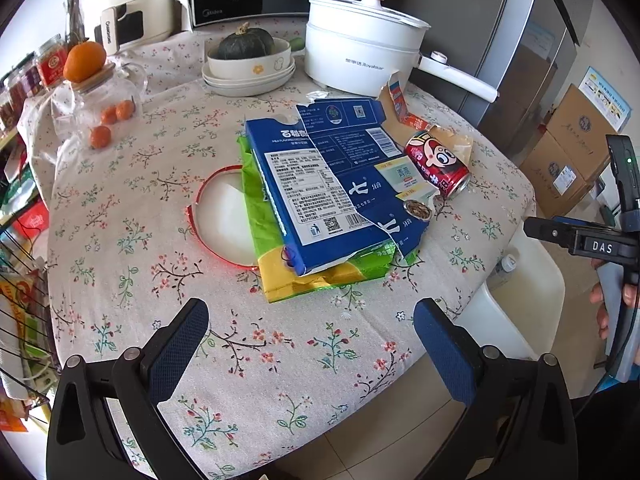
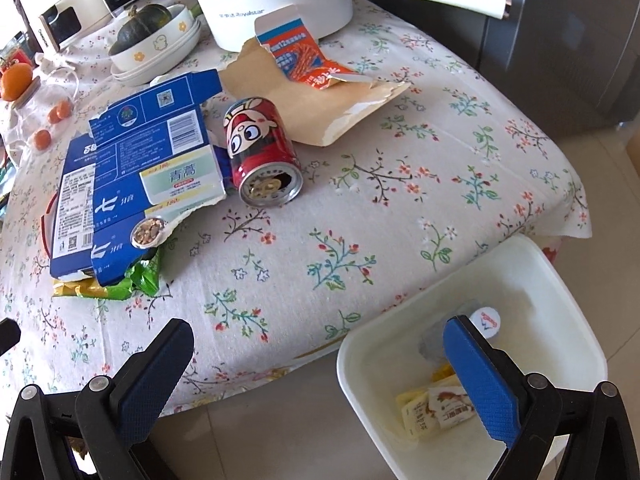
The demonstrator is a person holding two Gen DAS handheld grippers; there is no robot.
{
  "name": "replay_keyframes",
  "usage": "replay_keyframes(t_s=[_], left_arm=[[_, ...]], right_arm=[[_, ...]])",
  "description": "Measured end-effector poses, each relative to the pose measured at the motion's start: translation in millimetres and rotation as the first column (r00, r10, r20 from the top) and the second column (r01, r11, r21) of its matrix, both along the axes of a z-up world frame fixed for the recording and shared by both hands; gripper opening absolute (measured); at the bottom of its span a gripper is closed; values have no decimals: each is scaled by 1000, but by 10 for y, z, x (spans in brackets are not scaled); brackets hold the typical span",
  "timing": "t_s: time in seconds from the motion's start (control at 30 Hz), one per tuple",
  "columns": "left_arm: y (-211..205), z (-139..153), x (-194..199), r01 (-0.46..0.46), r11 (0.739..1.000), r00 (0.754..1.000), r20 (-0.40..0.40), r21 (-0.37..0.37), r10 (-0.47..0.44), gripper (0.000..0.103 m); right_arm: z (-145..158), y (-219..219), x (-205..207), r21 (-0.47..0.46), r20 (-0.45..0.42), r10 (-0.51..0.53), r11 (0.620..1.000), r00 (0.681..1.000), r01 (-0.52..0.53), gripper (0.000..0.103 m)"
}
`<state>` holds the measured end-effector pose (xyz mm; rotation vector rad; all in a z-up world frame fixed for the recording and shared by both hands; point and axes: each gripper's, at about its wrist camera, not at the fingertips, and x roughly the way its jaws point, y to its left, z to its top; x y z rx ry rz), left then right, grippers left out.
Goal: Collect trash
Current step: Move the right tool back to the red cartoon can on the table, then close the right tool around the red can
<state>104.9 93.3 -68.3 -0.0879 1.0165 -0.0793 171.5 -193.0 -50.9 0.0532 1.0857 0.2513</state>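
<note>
The trash lies in a heap on the flowered tablecloth (image 1: pixel 240 360). On top is a torn blue carton (image 1: pixel 320 184) (image 2: pixel 132 184), over a green and yellow bag (image 1: pixel 316 276) (image 2: pixel 112 284). A red drink can (image 1: pixel 438 164) (image 2: pixel 264 152) lies on its side to the right of the carton. Behind it are a brown paper sheet (image 2: pixel 320 108) and a torn orange box (image 2: pixel 304 56). My left gripper (image 1: pixel 312 348) is open over the near tablecloth, short of the heap. My right gripper (image 2: pixel 320 376) is open and empty at the table's edge, its right finger over the white bin (image 2: pixel 440 284).
The bin holds a small white-capped bottle (image 2: pixel 486 322) and snack wrappers (image 2: pixel 436 408). At the back stand a white electric pot (image 1: pixel 360 40), a bowl with a squash (image 1: pixel 248 52) and a glass jar of oranges (image 1: pixel 100 108). A red ring lid (image 1: pixel 204 236) lies left of the heap. Boxes (image 1: pixel 572 152) stand on the floor.
</note>
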Motion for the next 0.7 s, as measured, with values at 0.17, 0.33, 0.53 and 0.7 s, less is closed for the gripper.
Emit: replay_keyframes(t_s=[0.17, 0.33, 0.53, 0.7], left_arm=[[138, 14, 48, -25, 1000, 1000, 1, -5, 25, 103], [294, -35, 180, -29, 999, 999, 13, -42, 29, 103], [430, -89, 385, -63, 997, 998, -5, -50, 63, 103], [442, -118, 480, -60, 997, 998, -32, -54, 59, 103]], right_arm=[[-36, 124, 252, 1, 18, -14, 1000, 1000, 14, 102], [-146, 346, 561, 28, 13, 4, 1000, 1000, -4, 102], [-296, 537, 833, 46, 17, 0, 999, 1000, -1, 102], [-410, 581, 1007, 68, 2, -23, 997, 1000, 22, 97]])
